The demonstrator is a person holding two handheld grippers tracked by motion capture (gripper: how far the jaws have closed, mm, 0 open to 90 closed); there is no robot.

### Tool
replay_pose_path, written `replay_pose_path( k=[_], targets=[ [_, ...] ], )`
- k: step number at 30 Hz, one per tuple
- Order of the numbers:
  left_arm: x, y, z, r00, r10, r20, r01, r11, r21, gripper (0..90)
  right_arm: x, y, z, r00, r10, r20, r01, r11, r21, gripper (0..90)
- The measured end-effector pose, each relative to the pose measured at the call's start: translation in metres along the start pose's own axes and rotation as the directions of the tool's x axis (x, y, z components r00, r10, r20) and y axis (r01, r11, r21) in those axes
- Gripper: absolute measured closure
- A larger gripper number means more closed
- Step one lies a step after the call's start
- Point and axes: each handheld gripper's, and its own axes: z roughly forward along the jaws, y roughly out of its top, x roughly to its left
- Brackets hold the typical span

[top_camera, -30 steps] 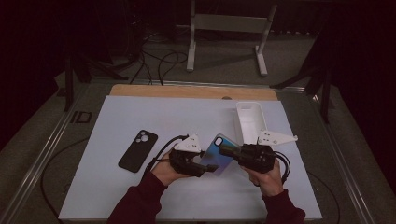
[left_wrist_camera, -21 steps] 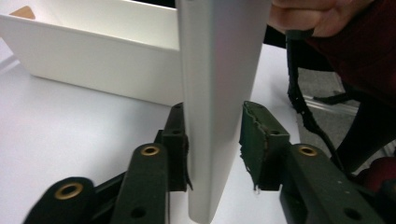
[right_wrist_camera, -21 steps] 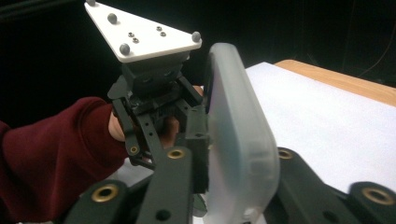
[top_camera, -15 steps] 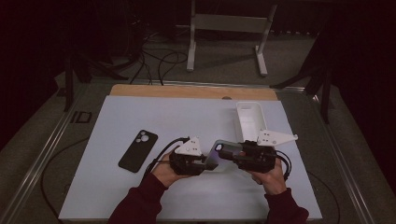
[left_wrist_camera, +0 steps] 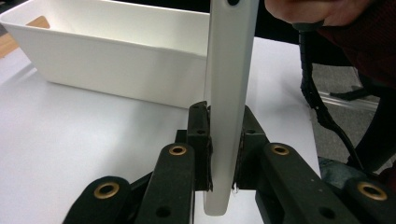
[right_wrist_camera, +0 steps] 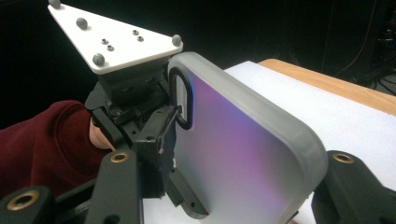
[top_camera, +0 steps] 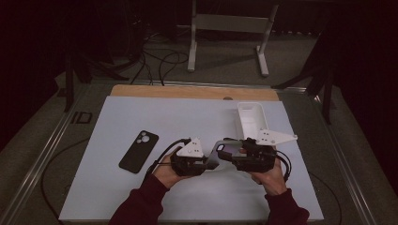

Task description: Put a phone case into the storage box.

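A translucent phone case (top_camera: 219, 151) with a purple sheen hangs between my two grippers above the white mat (top_camera: 187, 117). My left gripper (top_camera: 209, 161) has just been closing and is shut on the case's thin edge (left_wrist_camera: 229, 93), pads pressing both sides. My right gripper (top_camera: 231, 157) has just been opening. Its jaws stand wide on either side of the case (right_wrist_camera: 233, 149), and the pads do not press it. A black phone (top_camera: 139, 151) lies face down on the mat to the left.
An empty white bin (top_camera: 251, 119) stands on the mat just beyond my right gripper, close behind the case in the left gripper view (left_wrist_camera: 107, 56). A wooden strip (top_camera: 187, 91) runs along the table's far edge. Cables trail from both grippers.
The case has tipped from showing its blue face to lying flatter between the grippers. The left jaws have closed on its edge; the right jaws have parted. Both hands stayed put.
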Motion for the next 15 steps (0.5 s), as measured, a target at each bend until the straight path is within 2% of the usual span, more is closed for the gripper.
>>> replay_pose_path(
  k=[2,4,8,12,15],
  targets=[
    [-0.0004,0.0005,-0.0008,0.9999,0.000,-0.014,0.000,1.0000,0.000,81.1,0.0007,0.0010,0.0005,0.9996,0.004,0.027,-0.004,1.000,0.007,35.7],
    [0.0004,0.0005,-0.0021,0.9997,-0.001,-0.023,0.001,1.0000,-0.003,81.0,0.0008,0.0014,0.0015,0.9982,-0.007,0.059,0.006,1.000,0.029,34.2],
    [0.0013,0.0007,-0.0052,0.9991,-0.004,-0.042,0.004,0.9999,-0.011,81.1,0.0020,0.0017,0.0027,0.9927,-0.005,0.121,0.001,0.999,0.035,25.4],
    [0.0019,0.0009,-0.0072,0.9979,-0.006,-0.064,0.005,0.9999,-0.011,81.1,0.0029,0.0022,0.0042,0.9839,-0.014,0.178,0.006,0.999,0.046,16.1],
    [0.0027,0.0003,-0.0076,0.9965,-0.016,-0.082,0.015,0.9998,-0.009,81.1,0.0045,0.0031,0.0049,0.9738,-0.019,0.227,0.006,0.998,0.061,13.8]
  ],
)
